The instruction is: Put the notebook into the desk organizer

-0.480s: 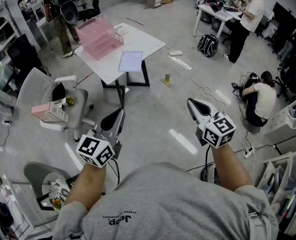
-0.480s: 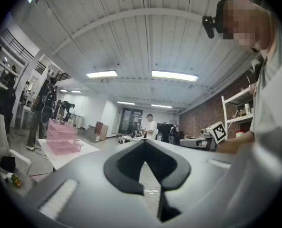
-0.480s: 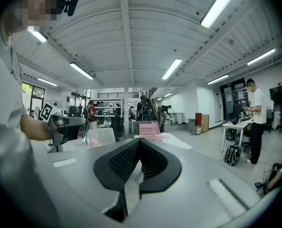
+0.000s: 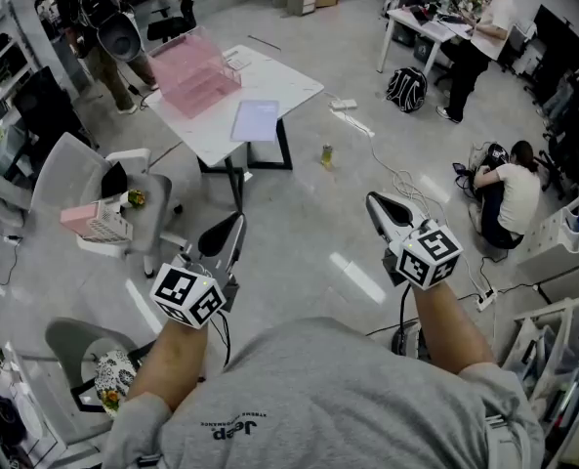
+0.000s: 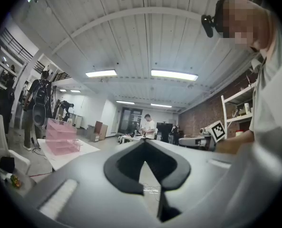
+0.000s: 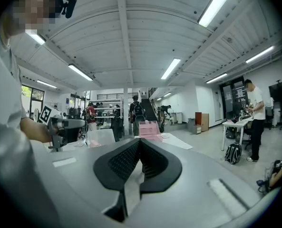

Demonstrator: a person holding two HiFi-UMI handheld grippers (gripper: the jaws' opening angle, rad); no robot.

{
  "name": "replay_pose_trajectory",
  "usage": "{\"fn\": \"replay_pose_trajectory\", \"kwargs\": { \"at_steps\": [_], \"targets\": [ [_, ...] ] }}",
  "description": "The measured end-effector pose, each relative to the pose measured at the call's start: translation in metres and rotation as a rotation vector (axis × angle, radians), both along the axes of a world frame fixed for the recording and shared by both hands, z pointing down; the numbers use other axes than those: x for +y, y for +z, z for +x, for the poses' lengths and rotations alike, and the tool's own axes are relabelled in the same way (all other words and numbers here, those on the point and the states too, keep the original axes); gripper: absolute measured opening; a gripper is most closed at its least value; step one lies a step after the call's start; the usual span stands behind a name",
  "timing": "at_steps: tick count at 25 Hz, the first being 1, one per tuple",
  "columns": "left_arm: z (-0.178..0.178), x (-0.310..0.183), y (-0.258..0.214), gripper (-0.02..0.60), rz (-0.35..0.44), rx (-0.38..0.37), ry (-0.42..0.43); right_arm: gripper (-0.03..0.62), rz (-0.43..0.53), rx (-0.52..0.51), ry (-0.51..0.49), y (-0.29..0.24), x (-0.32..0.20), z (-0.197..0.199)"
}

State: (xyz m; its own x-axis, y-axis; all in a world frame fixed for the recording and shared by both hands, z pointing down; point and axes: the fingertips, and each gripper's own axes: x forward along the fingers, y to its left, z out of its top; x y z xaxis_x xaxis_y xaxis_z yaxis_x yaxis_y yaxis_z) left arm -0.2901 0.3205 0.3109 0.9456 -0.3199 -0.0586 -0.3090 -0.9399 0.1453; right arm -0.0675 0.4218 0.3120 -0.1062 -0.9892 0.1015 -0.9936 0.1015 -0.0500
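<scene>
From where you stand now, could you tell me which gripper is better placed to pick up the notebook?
Probably left: the left gripper points nearly at the notebook; the right gripper sits farther aside. Both are shut and empty.

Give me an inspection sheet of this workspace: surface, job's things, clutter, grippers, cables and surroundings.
Surface: white table, well ahead of the person.
Job's things: notebook flat on the table, outside the pink desk organizer beside it.
Clutter: bottle on the floor by the table.
Grippers: left gripper and right gripper shut, empty, away from the table.
Cables: white cable loose on the floor.
Surroundings: chair holding a pink box; crouching person at right.
</scene>
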Motion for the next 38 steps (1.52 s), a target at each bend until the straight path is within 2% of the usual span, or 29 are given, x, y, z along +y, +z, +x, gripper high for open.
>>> {"fn": "replay_pose_trajectory", "kwargs": {
  "at_steps": [6,8,9,12,19,28,33,38],
  "targets": [
    [0.009,0.001,0.001,0.057,0.025,-0.005,0.01,0.002,0.009,0.012,0.002,0.002,0.0,0.007],
    [0.018,0.003,0.001,0.334,0.037,-0.017,0.032,0.002,0.005,0.013,-0.003,0.003,0.0,0.01],
    [0.022,0.003,0.0,0.393,0.04,-0.019,0.035,0.002,0.004,0.012,-0.006,0.003,0.0,0.012],
    [0.033,0.002,-0.003,0.476,0.037,-0.018,0.02,0.002,0.002,0.011,-0.017,0.002,0.003,0.02],
    [0.069,0.027,-0.002,0.497,0.045,-0.05,-0.003,0.002,0.007,0.015,-0.057,-0.004,0.02,0.056],
    [0.125,0.051,0.003,0.497,0.023,-0.037,-0.061,0.002,0.019,0.036,-0.116,-0.006,0.035,0.114],
    [0.147,0.034,0.01,0.497,0.012,-0.055,-0.061,0.002,0.012,0.017,-0.113,0.005,0.021,0.139],
    [0.173,-0.017,0.021,0.497,0.001,-0.047,-0.033,0.002,0.0,0.007,-0.096,0.017,-0.029,0.159]
  ]
}}
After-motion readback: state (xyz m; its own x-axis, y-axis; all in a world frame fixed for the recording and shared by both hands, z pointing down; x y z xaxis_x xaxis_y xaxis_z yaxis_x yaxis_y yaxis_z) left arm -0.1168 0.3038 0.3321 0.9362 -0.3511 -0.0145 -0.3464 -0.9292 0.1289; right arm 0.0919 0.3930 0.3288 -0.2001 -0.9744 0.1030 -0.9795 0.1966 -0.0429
